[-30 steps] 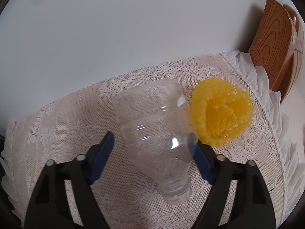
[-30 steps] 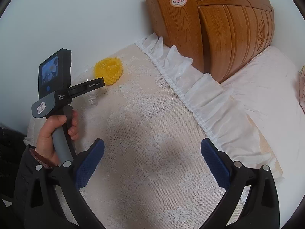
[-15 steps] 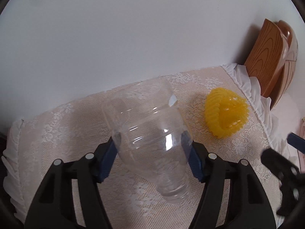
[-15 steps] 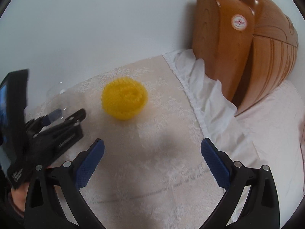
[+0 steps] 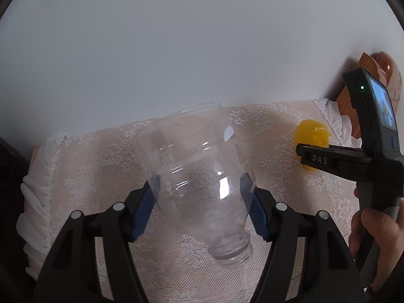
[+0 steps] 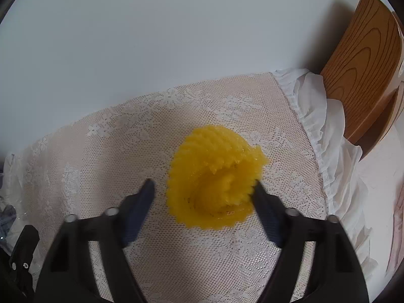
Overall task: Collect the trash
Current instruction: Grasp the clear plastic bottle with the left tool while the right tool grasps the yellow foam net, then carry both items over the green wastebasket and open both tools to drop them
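Left gripper (image 5: pixel 202 202): blue ribbed pads pinch a clear plastic bottle (image 5: pixel 199 181) at its shoulders, one pad on each side. The bottle is thin-walled and ribbed, with its bottom cut off. Its threaded neck has no cap and points toward the camera; the ragged open end points away. Nothing inside it. A second ago it lay on the cloth between open pads; now it is gripped and lifted off the cloth.

Below the bottle is a lace cloth (image 5: pixel 277 126), beige mesh with a white floral pattern and a white ruffled edge.

Right of the bottle, a hand (image 5: pixel 376 237) holds the black handle of the right gripper (image 6: pixel 202 199).

Right gripper: jaws closing. A yellow foam net (image 6: pixel 214 176) sits between them on the cloth. Right pad touches the net's rim; left pad stands just clear of it. No full pinch yet. A second ago these jaws were spread wide over bare cloth, with the net far off.

The net is a crumpled cup of spongy ribbed mesh with a frilled rim and a few dark specks. Nothing in it.

Beyond the net: the ruffle, then a glossy wood-grain headboard (image 6: pixel 363 70) and a plain white wall (image 6: pixel 176 38).
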`<state>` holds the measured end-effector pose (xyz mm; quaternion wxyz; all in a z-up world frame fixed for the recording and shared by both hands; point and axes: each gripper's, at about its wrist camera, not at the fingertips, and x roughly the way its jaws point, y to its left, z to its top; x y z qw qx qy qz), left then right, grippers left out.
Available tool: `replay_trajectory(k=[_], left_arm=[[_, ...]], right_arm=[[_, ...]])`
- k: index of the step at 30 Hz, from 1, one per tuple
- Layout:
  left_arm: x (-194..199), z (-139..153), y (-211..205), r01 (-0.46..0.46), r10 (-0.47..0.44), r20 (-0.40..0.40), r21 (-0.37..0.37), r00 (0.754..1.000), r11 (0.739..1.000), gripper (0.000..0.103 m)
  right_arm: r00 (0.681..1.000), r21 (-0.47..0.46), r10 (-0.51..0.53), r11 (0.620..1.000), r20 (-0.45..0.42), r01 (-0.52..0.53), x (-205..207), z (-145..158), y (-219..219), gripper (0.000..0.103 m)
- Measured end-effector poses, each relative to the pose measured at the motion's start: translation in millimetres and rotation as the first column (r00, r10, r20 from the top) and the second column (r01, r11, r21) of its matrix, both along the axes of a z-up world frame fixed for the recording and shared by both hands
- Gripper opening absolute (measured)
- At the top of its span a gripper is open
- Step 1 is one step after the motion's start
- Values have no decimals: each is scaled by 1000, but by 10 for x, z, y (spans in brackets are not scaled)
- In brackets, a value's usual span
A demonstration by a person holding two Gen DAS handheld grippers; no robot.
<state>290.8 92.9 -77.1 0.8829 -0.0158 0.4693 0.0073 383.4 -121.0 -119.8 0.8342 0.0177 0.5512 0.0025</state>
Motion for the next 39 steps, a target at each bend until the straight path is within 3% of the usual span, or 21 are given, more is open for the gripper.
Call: replay_trajectory(k=[2,3,10,14,20,27,39], left_arm=[[-64,44,-14,3,-3,12,3,1000,1000,64],[-112,79,-17,4,-4,19,3,1000,1000,64],[-626,366,-138,51,-52,55,15,997,999,64],[-1057,506,-342,104,-104,56,7,993,995,64],[-1871,619,-751,228,-228,22,-16,973,973,64],[-2767,596,-1387,383,-384,-28,-37,923,923,64],[-3875,458,-2640,625,-627,-60,-60,776,779,64]], right_arm=[[1000,39,4,999,17,-5,-86,77,-39,30],[1000,60,2,998,22,-4,-130,110,-65,28],[991,146,-6,989,134,-14,-892,584,-242,27],[979,183,-12,983,203,-26,-1602,897,-406,27],[978,238,-67,971,199,18,-2657,1075,-664,27],[978,224,-131,970,163,92,-3964,1024,-1122,29],[939,200,-328,932,109,302,-5458,738,-2125,29]])
